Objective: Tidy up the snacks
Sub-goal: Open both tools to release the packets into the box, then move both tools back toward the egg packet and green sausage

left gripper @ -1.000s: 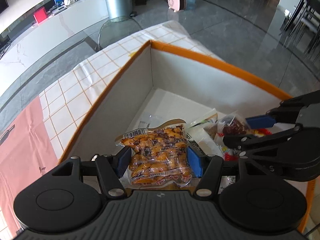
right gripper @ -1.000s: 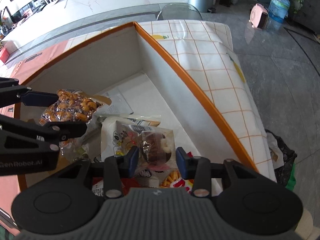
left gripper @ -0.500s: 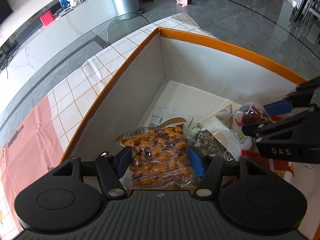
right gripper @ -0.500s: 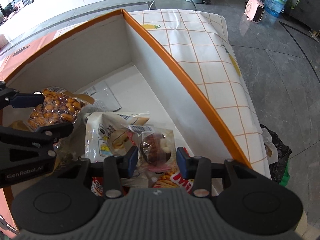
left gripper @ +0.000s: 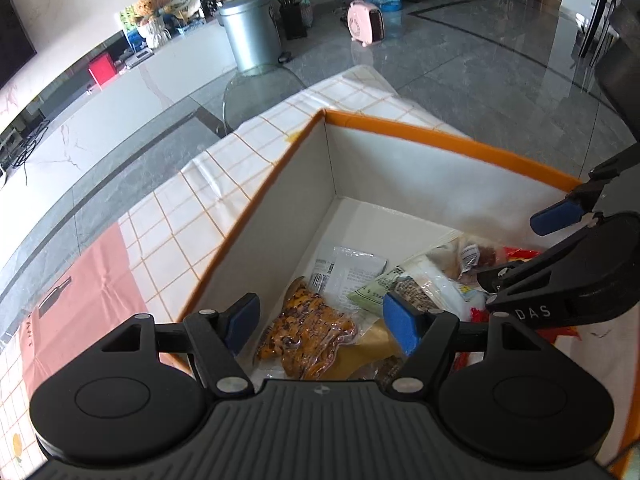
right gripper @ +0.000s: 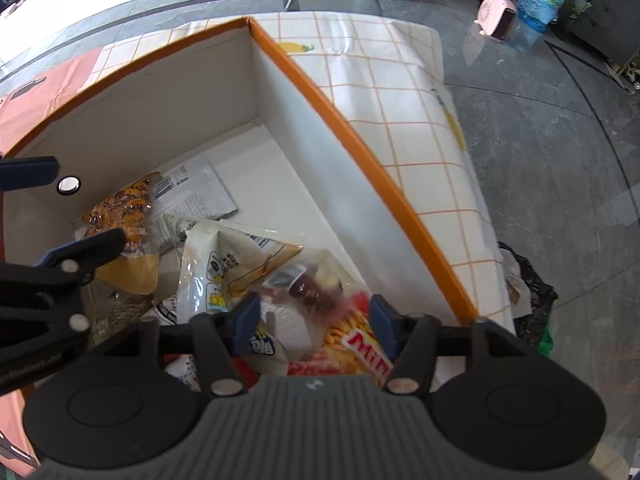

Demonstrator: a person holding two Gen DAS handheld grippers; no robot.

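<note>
Inside the orange-rimmed box [left gripper: 440,132], both claws are opening; left claw [left gripper: 320,322] straddles the peanut pack [left gripper: 308,334], right claw [right gripper: 310,326] the dark-sweet packet [right gripper: 312,288]; neither gripped.

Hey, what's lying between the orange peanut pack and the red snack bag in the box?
A white printed pouch lies between the orange peanut pack and red snack bag, in the right wrist view.

A table draped in a white, orange-gridded cloth [right gripper: 404,128] is being occupied by an orange-rimmed, white-walled open box [right gripper: 348,132]; a salmon-pink mat [left gripper: 86,304] is being seen at nine o'clock.
</note>
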